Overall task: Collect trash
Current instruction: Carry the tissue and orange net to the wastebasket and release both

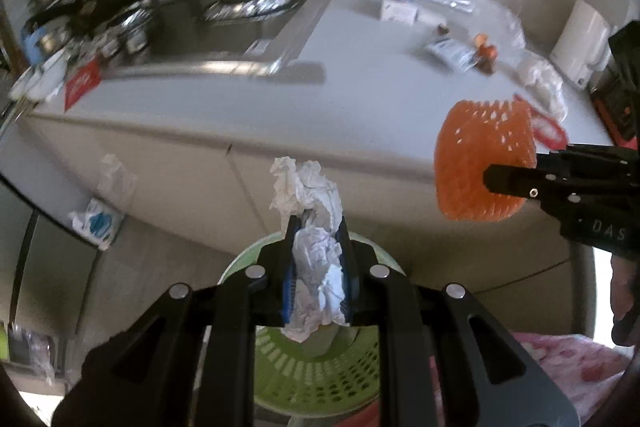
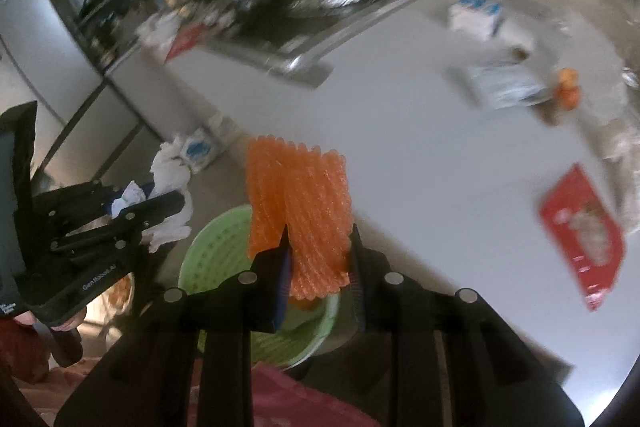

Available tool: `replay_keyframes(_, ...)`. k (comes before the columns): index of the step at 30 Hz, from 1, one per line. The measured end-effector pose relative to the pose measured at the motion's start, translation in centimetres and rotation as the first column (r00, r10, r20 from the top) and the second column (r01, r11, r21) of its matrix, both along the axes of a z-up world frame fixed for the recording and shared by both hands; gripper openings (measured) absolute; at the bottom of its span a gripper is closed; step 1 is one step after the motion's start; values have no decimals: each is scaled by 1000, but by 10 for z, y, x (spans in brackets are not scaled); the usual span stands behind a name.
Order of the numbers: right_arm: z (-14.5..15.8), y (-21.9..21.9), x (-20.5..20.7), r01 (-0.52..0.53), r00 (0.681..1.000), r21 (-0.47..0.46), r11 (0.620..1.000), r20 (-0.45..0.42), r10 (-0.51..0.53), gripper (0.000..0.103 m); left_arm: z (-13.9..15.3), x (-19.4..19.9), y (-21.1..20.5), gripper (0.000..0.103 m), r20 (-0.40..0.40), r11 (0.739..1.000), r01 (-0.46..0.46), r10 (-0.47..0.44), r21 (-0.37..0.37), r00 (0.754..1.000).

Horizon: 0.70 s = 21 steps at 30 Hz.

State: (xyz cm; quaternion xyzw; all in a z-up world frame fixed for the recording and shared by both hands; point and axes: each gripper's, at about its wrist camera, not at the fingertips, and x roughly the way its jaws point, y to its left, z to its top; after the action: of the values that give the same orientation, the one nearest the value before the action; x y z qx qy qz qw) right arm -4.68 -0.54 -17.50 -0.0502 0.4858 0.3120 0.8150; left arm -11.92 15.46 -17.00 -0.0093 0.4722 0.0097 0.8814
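Two matte black handheld grippers.
Left gripper point(image 1: 318, 227): blue ribbed pads, round silver pivot pins. Right gripper point(image 2: 320, 239): same build; white lettering shows on both gripper bodies.

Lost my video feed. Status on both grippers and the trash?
Left gripper shut on crumpled paper. Right gripper shut on orange foam net. Green basket below both. Nothing in the way.
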Motion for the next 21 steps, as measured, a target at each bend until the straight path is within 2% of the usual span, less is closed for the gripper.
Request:
replay_keyframes(4, -23, 21, -8, -46, 997, -25, 999, -59, 44, 26, -25, -13, 14, 17, -41, 999, -52, 52, -7, 998)
replay_keyframes(9, -37, 39, -18, -92, 993, -59, 994, -78, 87, 26, -53, -19, 28, 19, -105, 993, -113, 109, -31, 988)
replay_keyframes(12, -40, 45, -22, -115, 991, -79, 990, -80, 108, 27, -64, -22, 34, 27, -135, 989, -142, 134, -49, 982)
replay_keyframes(14, -42, 48, -24, -125, 989, -83, 989, -85, 118, 27, -68, -24, 36, 38, -143, 987, -153, 145, -50, 979)
replay_keyframes(21, -47, 54, -27, -151, 986, -104, 983, -89, 143, 28, -65, -25, 36, 55, -130, 986, -162, 155, -45, 979)
